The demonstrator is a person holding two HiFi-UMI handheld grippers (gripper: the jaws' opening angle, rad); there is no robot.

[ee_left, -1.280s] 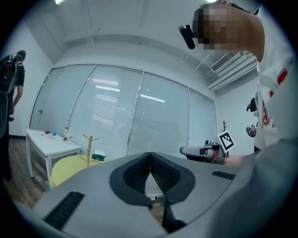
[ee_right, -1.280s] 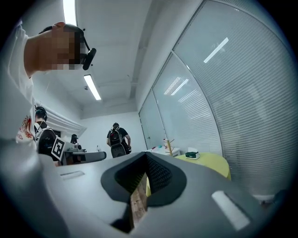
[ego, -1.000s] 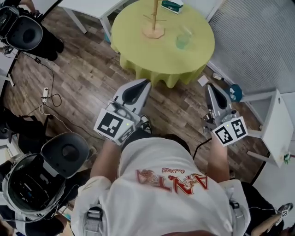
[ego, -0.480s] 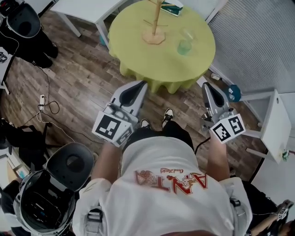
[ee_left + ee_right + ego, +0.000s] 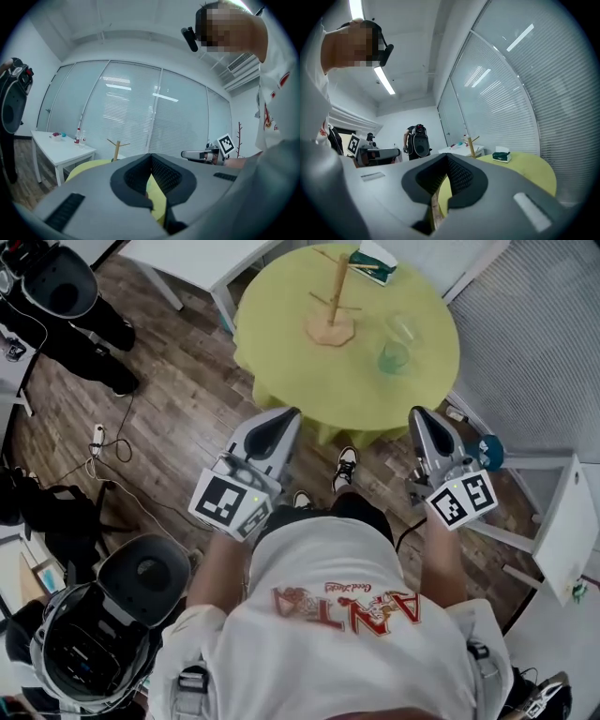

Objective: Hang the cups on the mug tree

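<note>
A wooden mug tree (image 5: 333, 306) stands on the round table with the yellow-green cloth (image 5: 309, 381), with no cup on its pegs. A clear greenish glass cup (image 5: 397, 345) stands to its right on the cloth. My left gripper (image 5: 281, 420) and right gripper (image 5: 422, 418) are held side by side over the wooden floor, short of the table's near edge. Both point level toward the table, both are shut and both are empty. The left gripper view shows its closed jaws (image 5: 151, 155) with the mug tree (image 5: 117, 147) far beyond. In the right gripper view the closed jaws (image 5: 446, 155) fill the foreground, with the mug tree (image 5: 471, 146) in the distance.
A green tissue box (image 5: 373, 263) lies at the table's far side. A white table (image 5: 202, 259) stands back left and a white stand (image 5: 562, 512) at right. People with dark equipment stand at left (image 5: 84, 643) (image 5: 56, 282). Cables (image 5: 103, 437) lie on the floor.
The person has stepped toward the round table, which now lies lower and nearer in the head view. Both grippers came forward with them and stayed shut.
</note>
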